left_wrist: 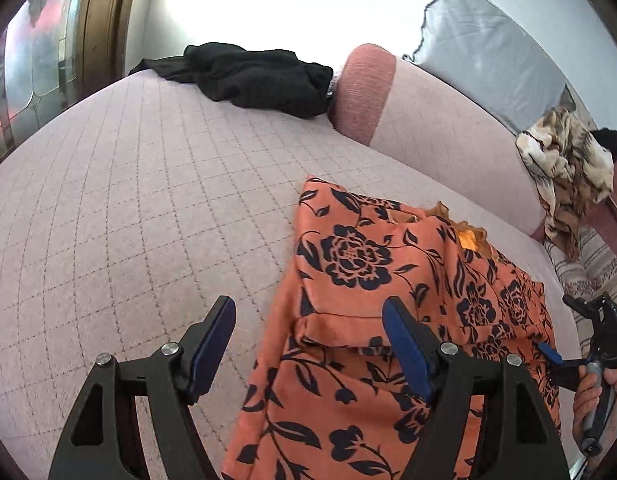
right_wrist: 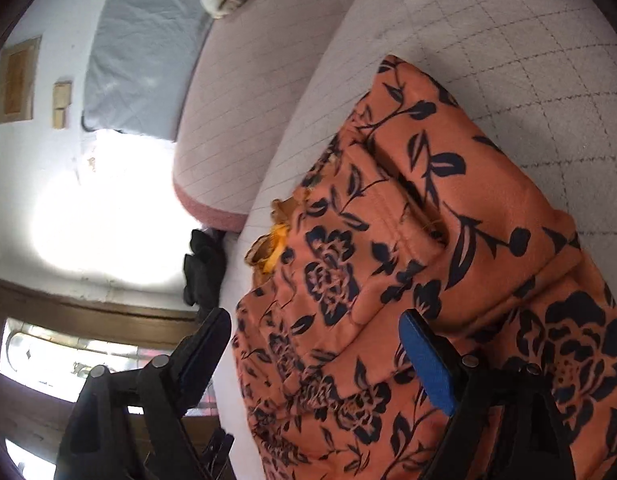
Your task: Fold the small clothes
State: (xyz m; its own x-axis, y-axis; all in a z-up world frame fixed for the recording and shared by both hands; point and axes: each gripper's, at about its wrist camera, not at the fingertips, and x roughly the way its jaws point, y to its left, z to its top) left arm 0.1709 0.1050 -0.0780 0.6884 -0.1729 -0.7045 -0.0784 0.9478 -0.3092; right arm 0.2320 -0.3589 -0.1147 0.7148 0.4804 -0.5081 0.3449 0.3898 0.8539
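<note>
Pale pink quilted upholstery with a diamond stitch pattern forms the sofa seat (left_wrist: 120,208) that serves as the work surface, with a matching backrest cushion (left_wrist: 440,140) behind it and a grey quilted cover (left_wrist: 488,56) draped above. An orange garment with a dark floral print (left_wrist: 348,280) lies partly folded on the seat, its layers stacked and an orange inner lining showing at one edge. The left gripper (left_wrist: 308,344) hovers over the near left edge of this garment with its jaws spread wide: the right blue pad sits over the fabric, the left pad over bare upholstery, and neither pad presses on anything. The right gripper (right_wrist: 320,356) is likewise released, its jaws standing well apart above the same garment, with one finger over the print and the other beyond the cloth edge; nothing is clamped. In the left wrist view, the person's hand (left_wrist: 592,400) holds the right gripper's handle at the far right. A black garment (left_wrist: 252,76) lies crumpled at the far end of the seat, and a brown-and-cream patterned cloth (left_wrist: 568,168) hangs over the backrest.
</note>
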